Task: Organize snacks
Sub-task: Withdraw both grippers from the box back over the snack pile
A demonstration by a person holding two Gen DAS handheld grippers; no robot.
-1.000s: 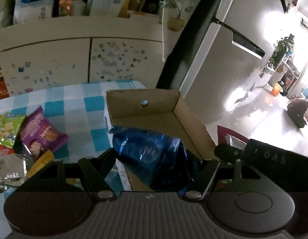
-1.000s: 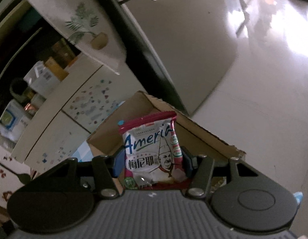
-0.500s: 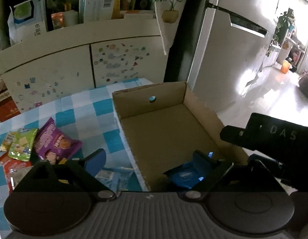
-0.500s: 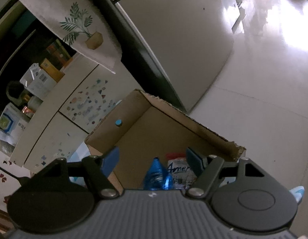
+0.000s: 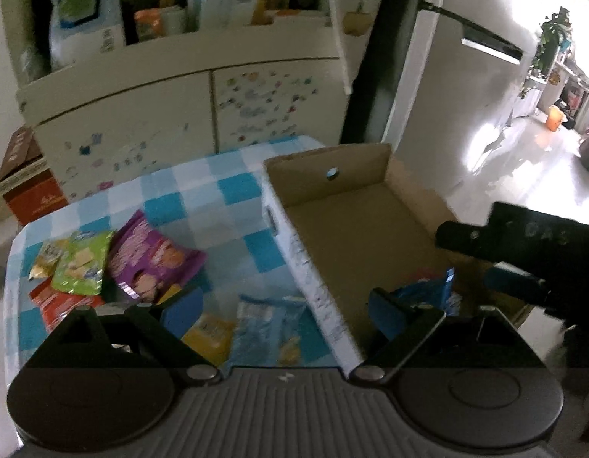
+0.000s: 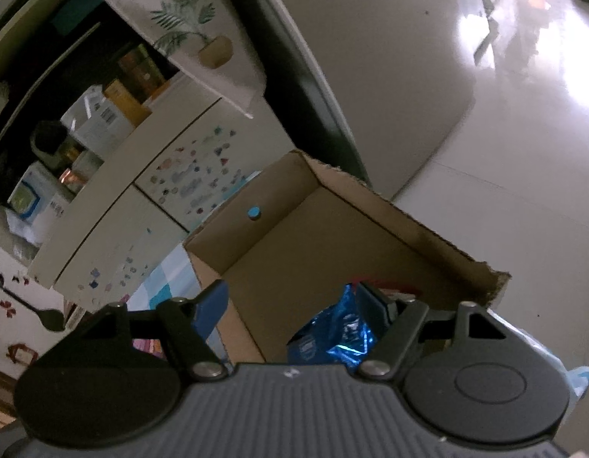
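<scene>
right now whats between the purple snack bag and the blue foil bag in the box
In the left wrist view, the purple snack bag lies on the checkered tablecloth; the cardboard box's white side wall stands between it and the blue foil bag inside.

The tablecloth (image 5: 233, 191) has a check pattern of blue, light blue and white squares, and the cardboard box (image 5: 355, 236) on its right side is plain brown inside, with a white outer wall and one small blue dot (image 5: 332, 173) on the far wall. On the left of the cloth lie a purple packet (image 5: 153, 255), a green packet (image 5: 81, 267) and a red packet (image 5: 58, 301); nearer are a yellow packet (image 5: 208, 332) and a pale blue packet (image 5: 264, 328). Inside the box the shiny blue packet (image 6: 332, 337) is metallic, and both grippers have blue pads (image 5: 180, 307) on black fingers.
</scene>
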